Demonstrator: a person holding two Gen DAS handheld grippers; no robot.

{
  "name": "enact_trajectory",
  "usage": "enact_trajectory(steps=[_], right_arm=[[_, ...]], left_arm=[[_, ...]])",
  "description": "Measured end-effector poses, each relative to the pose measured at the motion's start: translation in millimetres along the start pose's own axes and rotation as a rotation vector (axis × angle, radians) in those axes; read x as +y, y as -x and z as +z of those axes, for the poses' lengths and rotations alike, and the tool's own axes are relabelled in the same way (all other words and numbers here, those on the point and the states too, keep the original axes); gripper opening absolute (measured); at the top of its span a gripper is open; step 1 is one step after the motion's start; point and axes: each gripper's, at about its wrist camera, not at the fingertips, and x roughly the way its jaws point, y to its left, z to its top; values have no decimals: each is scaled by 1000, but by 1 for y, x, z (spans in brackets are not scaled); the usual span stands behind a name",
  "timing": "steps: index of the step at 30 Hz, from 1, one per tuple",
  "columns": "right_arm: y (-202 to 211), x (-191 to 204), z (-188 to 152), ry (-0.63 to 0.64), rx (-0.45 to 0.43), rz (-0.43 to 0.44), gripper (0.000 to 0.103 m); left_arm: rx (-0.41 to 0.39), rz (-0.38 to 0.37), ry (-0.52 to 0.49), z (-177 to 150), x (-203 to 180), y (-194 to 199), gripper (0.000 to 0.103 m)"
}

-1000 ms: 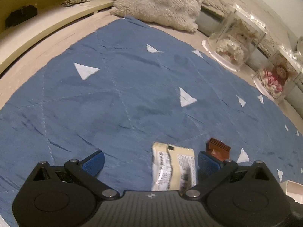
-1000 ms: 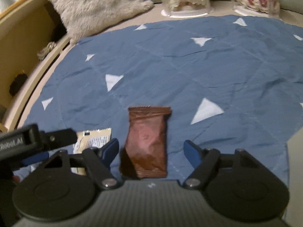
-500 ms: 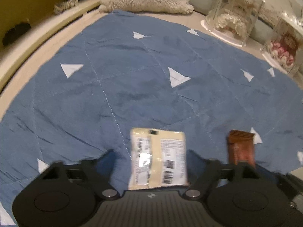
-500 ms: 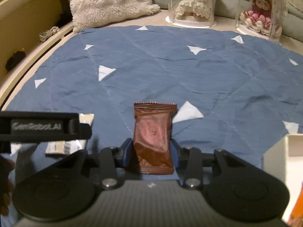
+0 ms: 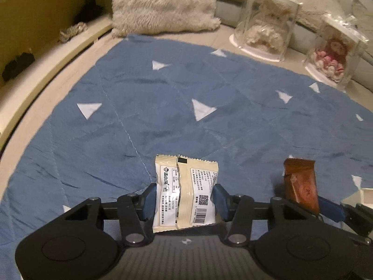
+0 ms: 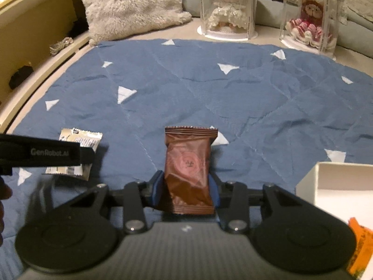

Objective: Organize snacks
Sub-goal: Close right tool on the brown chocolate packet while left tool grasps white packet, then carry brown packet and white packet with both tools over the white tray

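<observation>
Left gripper (image 5: 185, 201) is pinching the cream snack packet (image 5: 185, 192), right gripper (image 6: 185, 190) is squeezing the brown snack packet (image 6: 188, 172), both hovering over open blue quilt (image 6: 233, 98); white box (image 6: 335, 186) edge sitting just right.

Two snack packets — each pinched upright above the blue cloth

The cream packet (image 5: 185, 192) showed its back, with a centre seam, printed text, a QR code and a barcode; it stood clamped at 6 o'clock in the left wrist view, crimped top edge pointing to 12. The brown packet (image 6: 189, 171) — glossy, with a round pinkish emblem and crimped ends — stood likewise at 6 o'clock in the right wrist view, its lower part creased.
</observation>
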Motion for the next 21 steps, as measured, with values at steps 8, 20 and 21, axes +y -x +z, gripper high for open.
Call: enact_trajectory(steps=[8,20,21], right_arm=[[49,-5,2,9,-47,22,46],[144,-44,-5,-23,-131,-13,46],[150,-50,-4,-24,-136,-14,46]], left_arm=[[-79,-34,-68,-5,-21,60,53],[-155,-109,-89,-26,-55,135,53],[-158,-118,-90,-28,-59,140,53]])
